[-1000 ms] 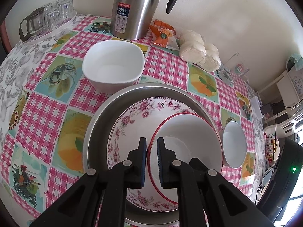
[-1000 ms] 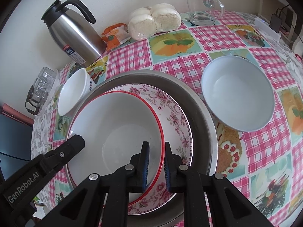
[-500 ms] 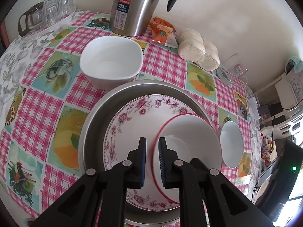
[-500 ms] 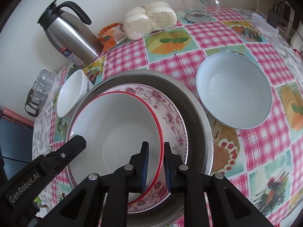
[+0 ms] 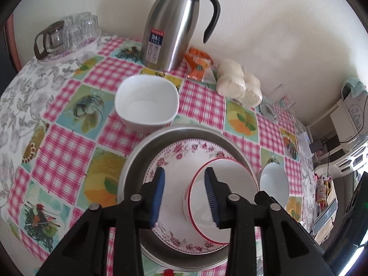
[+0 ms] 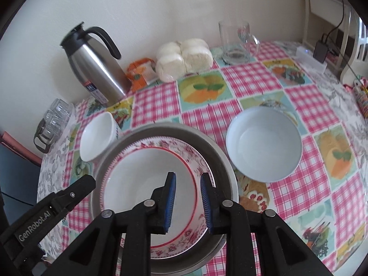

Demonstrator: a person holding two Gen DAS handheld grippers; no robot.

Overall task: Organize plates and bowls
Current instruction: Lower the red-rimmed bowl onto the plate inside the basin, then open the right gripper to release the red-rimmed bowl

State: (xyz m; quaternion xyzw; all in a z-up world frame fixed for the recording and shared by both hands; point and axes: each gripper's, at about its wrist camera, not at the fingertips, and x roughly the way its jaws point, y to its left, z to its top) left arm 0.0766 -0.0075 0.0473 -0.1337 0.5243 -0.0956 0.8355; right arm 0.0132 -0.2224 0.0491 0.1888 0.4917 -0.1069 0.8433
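Note:
A white bowl with a red rim (image 5: 220, 197) sits on a pink floral plate (image 5: 170, 172) inside a round metal basin (image 5: 135, 158). My left gripper (image 5: 184, 193) hovers over the bowl's left rim, its jaws opening and the pads clear of the rim. In the right wrist view the same bowl (image 6: 142, 184) fills the plate (image 6: 202, 158). My right gripper (image 6: 188, 202) straddles the bowl's right rim, jaws opening, with a gap on both sides. A square white bowl (image 5: 147, 103) and a round white bowl (image 6: 264, 142) stand on the table beside the basin.
At the back wall stand a steel thermos jug (image 5: 174, 23), an orange packet (image 5: 197, 65), bagged white buns (image 5: 239, 85) and a glass mug (image 6: 237, 41). A tray of glasses (image 5: 69, 32) sits at the far left. The checked tablecloth (image 5: 69, 142) covers the table.
Both grippers, shut on the red-rimmed bowl's rim before, have spread their jaws and risen away. The bowl stays on the floral plate in the basin.

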